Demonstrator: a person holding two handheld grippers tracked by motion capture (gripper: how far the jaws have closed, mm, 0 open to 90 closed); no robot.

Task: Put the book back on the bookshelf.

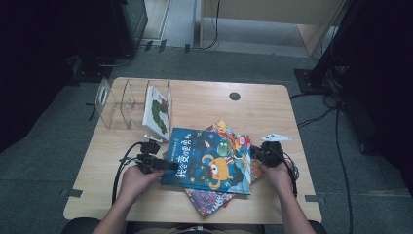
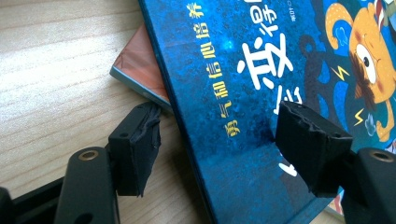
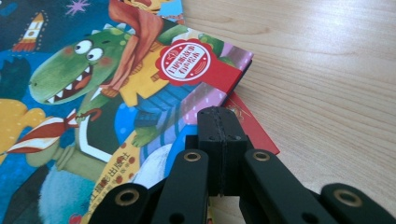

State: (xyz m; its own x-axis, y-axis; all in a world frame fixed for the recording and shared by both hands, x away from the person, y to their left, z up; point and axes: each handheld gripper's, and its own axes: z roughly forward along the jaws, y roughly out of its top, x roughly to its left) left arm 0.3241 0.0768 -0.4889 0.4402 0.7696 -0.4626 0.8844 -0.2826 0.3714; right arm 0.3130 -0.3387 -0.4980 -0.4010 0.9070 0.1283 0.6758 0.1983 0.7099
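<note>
The left tongs stand spread astride the near left edge of the blue book, pads not pressing. It tops a stack mid-tabletop, long axis left to right. The right tongs, pressed together, rest on its right end. Farther left stands a clear rack.

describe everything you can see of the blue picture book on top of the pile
The blue book is a large, thin, glossy picture book lying flat, cover up, on top of a fanned pile of other books on the wooden table. Its dark blue cover shows white and yellow Chinese characters, an orange creature, a green dinosaur, a small rocket and a red round seal. The left gripper straddles its left edge with open jaws, one below that edge, one over the cover. The shut right gripper rests at its right edge.
</note>
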